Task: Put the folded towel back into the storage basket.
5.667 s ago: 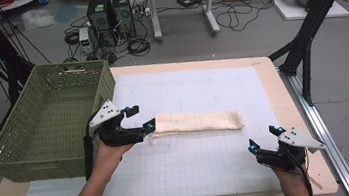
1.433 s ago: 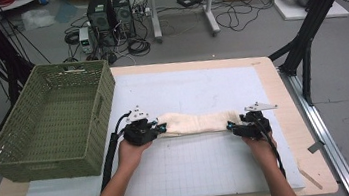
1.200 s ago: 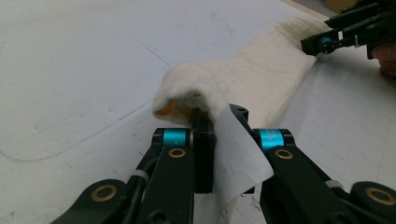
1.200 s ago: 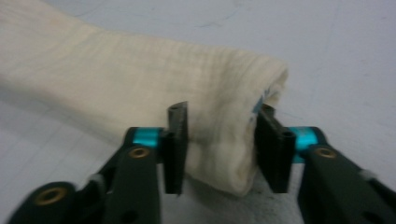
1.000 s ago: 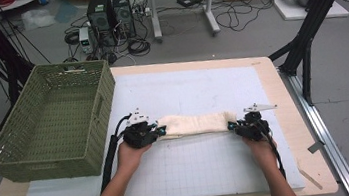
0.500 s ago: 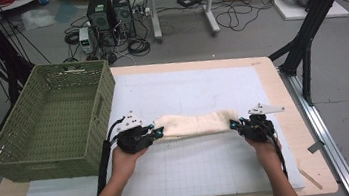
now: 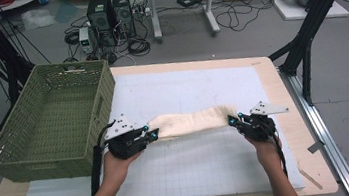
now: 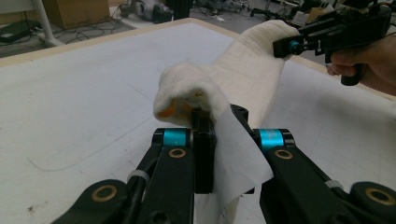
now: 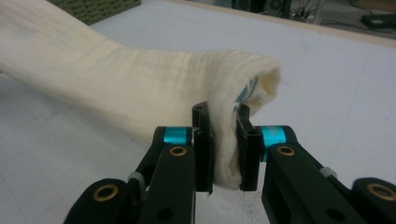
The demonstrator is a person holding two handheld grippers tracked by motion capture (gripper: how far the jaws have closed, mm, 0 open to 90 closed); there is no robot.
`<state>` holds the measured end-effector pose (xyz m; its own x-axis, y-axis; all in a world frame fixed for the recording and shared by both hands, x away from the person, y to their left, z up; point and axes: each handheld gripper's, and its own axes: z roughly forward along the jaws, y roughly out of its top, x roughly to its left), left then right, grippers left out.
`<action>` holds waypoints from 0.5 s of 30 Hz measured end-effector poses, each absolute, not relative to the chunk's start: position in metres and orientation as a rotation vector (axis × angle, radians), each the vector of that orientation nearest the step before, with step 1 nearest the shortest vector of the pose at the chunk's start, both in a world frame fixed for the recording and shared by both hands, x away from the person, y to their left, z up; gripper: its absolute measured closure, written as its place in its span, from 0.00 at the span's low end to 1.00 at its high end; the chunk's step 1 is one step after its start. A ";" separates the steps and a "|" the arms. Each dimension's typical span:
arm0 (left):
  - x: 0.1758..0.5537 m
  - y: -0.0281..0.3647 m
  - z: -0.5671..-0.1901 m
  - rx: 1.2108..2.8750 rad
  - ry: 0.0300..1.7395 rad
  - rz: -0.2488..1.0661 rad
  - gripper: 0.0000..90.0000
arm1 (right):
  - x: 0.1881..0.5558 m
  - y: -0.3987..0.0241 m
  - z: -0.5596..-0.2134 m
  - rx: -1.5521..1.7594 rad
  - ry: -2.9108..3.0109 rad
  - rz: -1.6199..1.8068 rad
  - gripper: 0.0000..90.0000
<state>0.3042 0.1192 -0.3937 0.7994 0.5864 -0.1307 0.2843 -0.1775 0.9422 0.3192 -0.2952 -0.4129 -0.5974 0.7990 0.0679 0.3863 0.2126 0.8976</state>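
Since a few seconds ago the right gripper (image 7: 236,120) has been coming in from the mat's 5 o'clock corner, and it is now clamping the towel's (image 7: 193,121) right end; before, only the left end was held. Both ends are lifting, so the cream towel is hanging stretched between the two grippers across the middle of the mat (image 7: 181,89), sagging a little along its lower edge.

At 9 o'clock from the towel, the left gripper (image 8: 219,116) is pinching the bunched left end, its jaws nearly together with a thin white flap draped over the right jaw. At 3 o'clock, the right gripper's jaws are squeezing a thick fold of cloth, with the towel running away from them toward the basket (image 7: 49,121). That green basket is sitting just beside the left gripper, at the table's (image 7: 267,66) 9 o'clock edge.
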 end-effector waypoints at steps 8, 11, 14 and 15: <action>0.293 0.140 -0.379 1.724 0.672 0.360 0.90 | 0.322 -0.276 -0.396 0.970 2.057 1.405 0.90; 0.289 0.146 -0.376 1.710 0.670 0.369 0.90 | 0.325 -0.270 -0.391 0.968 2.053 1.417 0.90; 0.286 0.151 -0.373 1.701 0.668 0.382 0.90 | 0.328 -0.264 -0.386 0.962 2.065 1.404 0.90; 0.285 0.153 -0.372 1.696 0.668 0.388 0.90 | 0.330 -0.262 -0.384 0.951 2.062 1.400 0.90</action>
<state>0.2849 0.1527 -0.3720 0.7788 0.6193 -0.0991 0.2212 -0.1234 0.9674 0.3303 -0.2622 -0.3837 -0.6499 0.7601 0.0007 0.2809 0.2393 0.9294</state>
